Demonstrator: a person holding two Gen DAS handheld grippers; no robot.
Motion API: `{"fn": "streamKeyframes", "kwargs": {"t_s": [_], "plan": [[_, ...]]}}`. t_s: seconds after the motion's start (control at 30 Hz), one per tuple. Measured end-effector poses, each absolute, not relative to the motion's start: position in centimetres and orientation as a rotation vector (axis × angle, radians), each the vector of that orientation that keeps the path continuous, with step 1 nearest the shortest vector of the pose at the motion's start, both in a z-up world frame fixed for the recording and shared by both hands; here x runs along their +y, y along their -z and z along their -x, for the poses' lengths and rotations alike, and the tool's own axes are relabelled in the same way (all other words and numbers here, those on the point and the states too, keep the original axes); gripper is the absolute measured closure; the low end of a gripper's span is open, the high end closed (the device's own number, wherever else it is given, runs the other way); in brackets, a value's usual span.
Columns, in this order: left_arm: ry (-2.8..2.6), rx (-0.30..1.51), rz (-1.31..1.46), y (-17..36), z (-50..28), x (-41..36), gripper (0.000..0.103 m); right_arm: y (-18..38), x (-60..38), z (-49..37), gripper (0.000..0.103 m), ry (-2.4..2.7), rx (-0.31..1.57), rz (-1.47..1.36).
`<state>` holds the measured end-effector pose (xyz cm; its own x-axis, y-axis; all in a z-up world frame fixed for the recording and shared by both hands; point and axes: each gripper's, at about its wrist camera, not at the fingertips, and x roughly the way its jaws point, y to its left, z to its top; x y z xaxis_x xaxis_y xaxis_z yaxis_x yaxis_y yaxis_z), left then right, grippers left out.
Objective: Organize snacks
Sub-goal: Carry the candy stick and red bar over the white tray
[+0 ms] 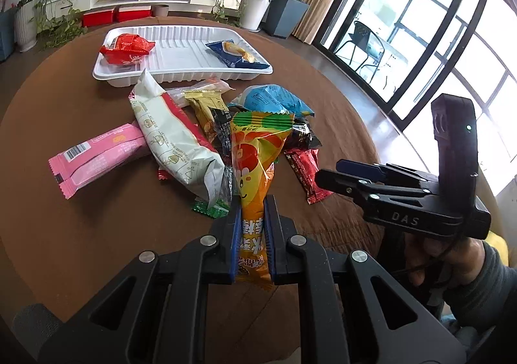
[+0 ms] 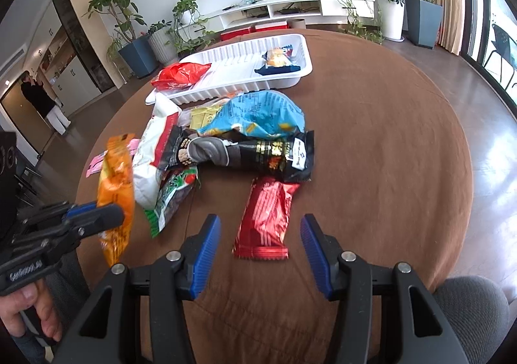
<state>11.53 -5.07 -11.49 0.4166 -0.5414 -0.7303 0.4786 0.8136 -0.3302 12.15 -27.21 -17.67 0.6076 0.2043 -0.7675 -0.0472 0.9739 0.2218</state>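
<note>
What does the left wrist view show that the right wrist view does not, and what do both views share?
Only the left wrist view shows the pink packet in full, and the orange packet from the front, pinched between the left gripper pads.

Only the right wrist view shows the right gripper from behind, open and empty, with the dark red packet lying whole on the table ahead of it, and a person standing in the doorway.

Both show the white tray holding a red packet and a dark blue packet, and the heap of snacks.
</note>
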Motion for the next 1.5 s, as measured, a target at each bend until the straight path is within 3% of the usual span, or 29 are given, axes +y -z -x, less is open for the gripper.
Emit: {"fn": "streamKeyframes", "kwargs": {"t_s": [0.43, 0.6, 0.97, 1.5], "plan": [[0.628, 0.947, 0.131, 12.2, -11.2, -3.9, 0.092, 19.4, -24.4, -14.2, 0.050, -0.102, 0.962, 0.002], [0.627, 0.948, 0.137, 12.2, -11.2, -3.8, 0.092, 19.5, -24.1, -13.8, 0.064, -0.104, 0.951, 0.046], [0.630, 0.949, 0.138, 12.4, -11.2, -4.0, 0.092, 19.1, -24.8, -12.7, 0.082, -0.132, 0.964, 0.001], [0.647, 0.927, 0.209, 10.9, -11.5, -2.9, 0.092, 16.3, -26.4, -11.0, 0.082, -0.224, 0.932, -0.179]]}}
